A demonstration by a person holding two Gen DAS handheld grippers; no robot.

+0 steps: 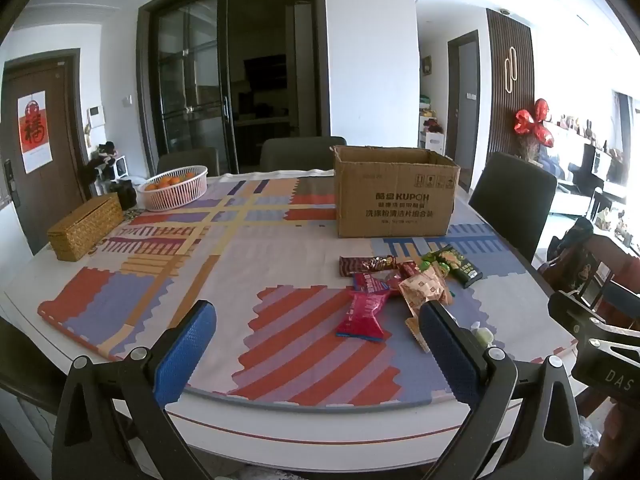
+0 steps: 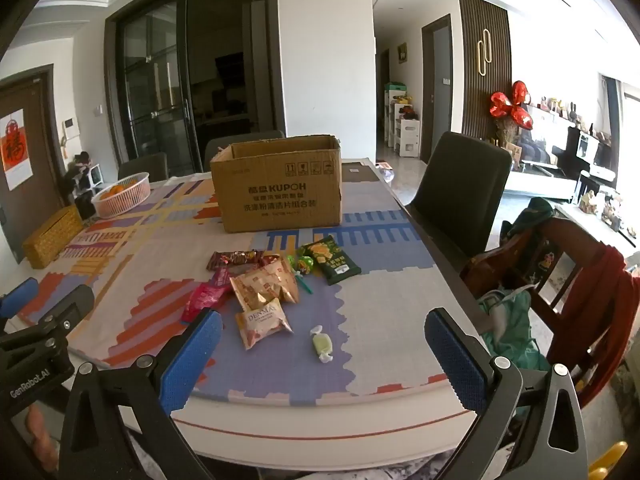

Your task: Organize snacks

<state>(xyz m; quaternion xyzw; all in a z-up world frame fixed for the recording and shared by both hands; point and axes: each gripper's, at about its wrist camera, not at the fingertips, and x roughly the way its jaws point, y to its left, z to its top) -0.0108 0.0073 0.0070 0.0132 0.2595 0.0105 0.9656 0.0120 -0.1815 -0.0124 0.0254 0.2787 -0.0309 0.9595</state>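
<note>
Both grippers hang at the near edge of the table with their blue-padded fingers spread wide and nothing between them: the left gripper (image 1: pixel 318 322) fills the bottom of the left wrist view, and the right gripper (image 2: pixel 324 330) fills the bottom of the right wrist view. Just beyond the right gripper, low in the centre of the right wrist view, a small pale green wrapped candy (image 2: pixel 322 344) lies alone on the patterned mat (image 2: pixel 380 280), and just left of it sits a cream packet printed DENMAI (image 2: pixel 262 322). Above that, toward the middle of the frame, a crinkled tan packet (image 2: pixel 266 286) overlaps the rest of the pile, with a pink-red packet (image 2: pixel 204 300) at its left, a long brown bar wrapper (image 2: pixel 234 259) behind it, and a dark green packet (image 2: pixel 332 264) at the right end beside some bright green wrapped sweets (image 2: pixel 302 262). In the left wrist view the same pile sits right of centre, the pink-red packet nearest. Farther up the frame, well apart from the pile, an open cardboard box (image 2: pixel 280 188) stands upright on the mat, its flaps open. At the left edge of that view lie a woven box (image 2: pixel 52 236) and, beyond it, a white basket of oranges (image 2: pixel 122 196). Dark chairs (image 2: pixel 460 192) stand around the far and right sides of the table (image 2: pixel 320 416).
</note>
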